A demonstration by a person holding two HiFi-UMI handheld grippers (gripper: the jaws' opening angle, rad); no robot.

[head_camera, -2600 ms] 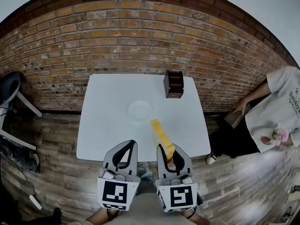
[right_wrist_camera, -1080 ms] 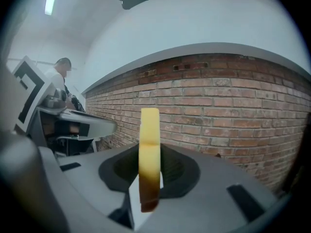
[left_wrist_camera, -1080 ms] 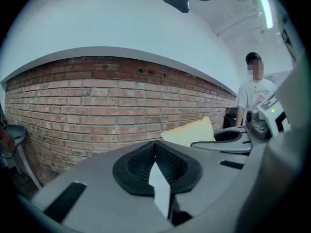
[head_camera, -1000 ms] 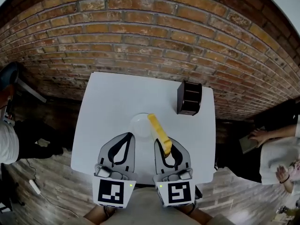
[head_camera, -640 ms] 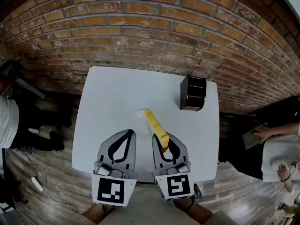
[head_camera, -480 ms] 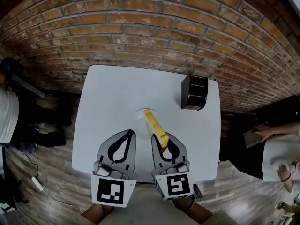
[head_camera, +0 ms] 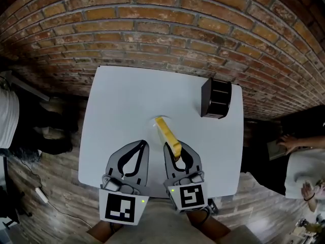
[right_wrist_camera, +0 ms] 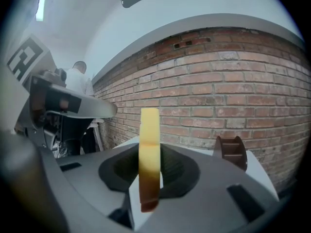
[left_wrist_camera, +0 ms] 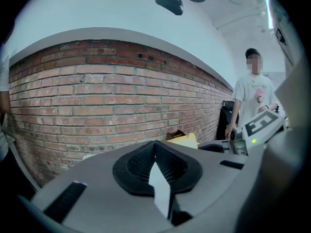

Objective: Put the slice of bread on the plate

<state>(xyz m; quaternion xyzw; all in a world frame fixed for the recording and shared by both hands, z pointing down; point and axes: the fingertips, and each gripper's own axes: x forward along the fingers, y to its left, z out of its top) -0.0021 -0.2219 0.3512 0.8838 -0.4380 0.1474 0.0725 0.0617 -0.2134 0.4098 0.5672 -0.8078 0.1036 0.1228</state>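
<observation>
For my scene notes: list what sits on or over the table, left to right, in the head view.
Left gripper → slice of bread, held by the right gripper → dark rack.

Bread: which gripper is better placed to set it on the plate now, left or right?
Right. The right gripper has its jaws clamped on the bread, held on edge, and its far end appears to be over the plate. The left gripper is shut and empty beside it.
</observation>
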